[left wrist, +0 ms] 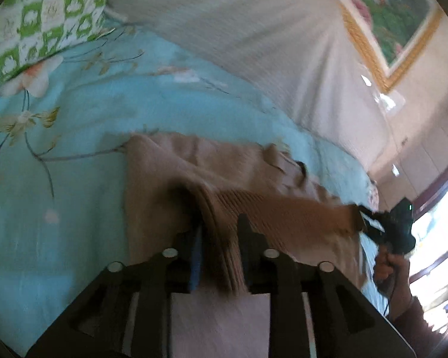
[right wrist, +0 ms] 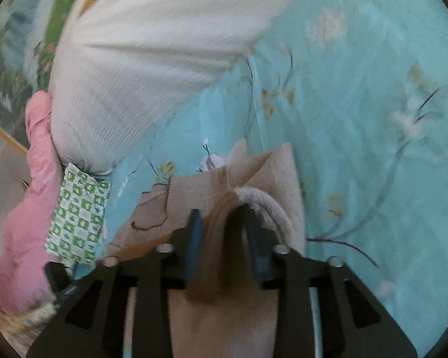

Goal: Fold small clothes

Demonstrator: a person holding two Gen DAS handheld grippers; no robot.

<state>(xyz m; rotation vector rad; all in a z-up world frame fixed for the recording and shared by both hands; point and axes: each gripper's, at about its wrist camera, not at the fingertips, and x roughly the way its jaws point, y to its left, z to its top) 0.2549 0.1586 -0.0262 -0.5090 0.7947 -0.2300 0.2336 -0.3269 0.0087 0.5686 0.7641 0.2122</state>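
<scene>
A small beige knit sweater [left wrist: 212, 167] lies on a light blue floral bedsheet [left wrist: 74, 155]. My left gripper [left wrist: 219, 223] is shut on its ribbed hem, which stretches taut to the right toward my right gripper [left wrist: 364, 220], also holding that hem. In the right wrist view the right gripper [right wrist: 221, 220] is shut on a bunched fold of the sweater [right wrist: 268, 173], with the sweater's body and a brown stitched motif lying ahead and left on the sheet [right wrist: 358, 119].
A white ribbed pillow or cover [left wrist: 239, 24] lies beyond the sweater. A green-and-white checked pillow [left wrist: 38, 15] sits at the far left. A pink garment [right wrist: 24, 208] is at the left of the right wrist view. A framed picture [left wrist: 388, 15] hangs on the wall.
</scene>
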